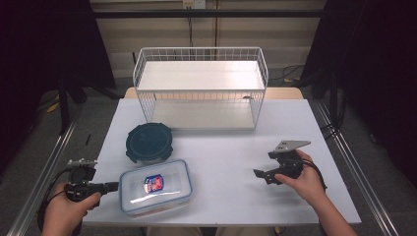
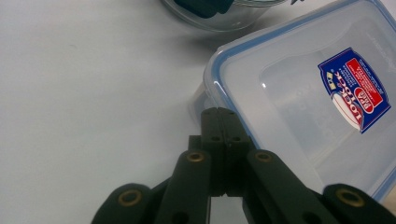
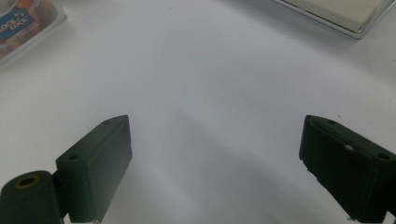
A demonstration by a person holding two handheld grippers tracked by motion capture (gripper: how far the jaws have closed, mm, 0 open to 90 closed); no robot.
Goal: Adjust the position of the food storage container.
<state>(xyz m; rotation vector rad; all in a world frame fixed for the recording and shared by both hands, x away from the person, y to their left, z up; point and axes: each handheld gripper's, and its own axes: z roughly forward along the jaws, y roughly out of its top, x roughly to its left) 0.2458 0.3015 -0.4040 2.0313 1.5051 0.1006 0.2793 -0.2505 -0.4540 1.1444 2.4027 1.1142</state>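
A clear rectangular box with a blue-rimmed lid and a red-and-blue label (image 1: 156, 187) (image 2: 303, 93) lies at the table's front left. Behind it sits a round container with a dark teal lid (image 1: 149, 142) (image 2: 210, 9). My left gripper (image 1: 116, 186) (image 2: 218, 114) is shut with nothing between its jaws. Its tip lies level at the box's left edge, close to or touching the rim. My right gripper (image 1: 262, 177) (image 3: 215, 130) is held at the front right, pointing left over bare table. It is wide open and holds nothing. The box's corner (image 3: 23, 23) shows far off in the right gripper view.
A white wire basket shelf with two levels (image 1: 201, 88) stands at the back middle of the white table (image 1: 221, 147); its base edge (image 3: 345, 14) lies ahead of the right gripper. Metal rails run along both table sides.
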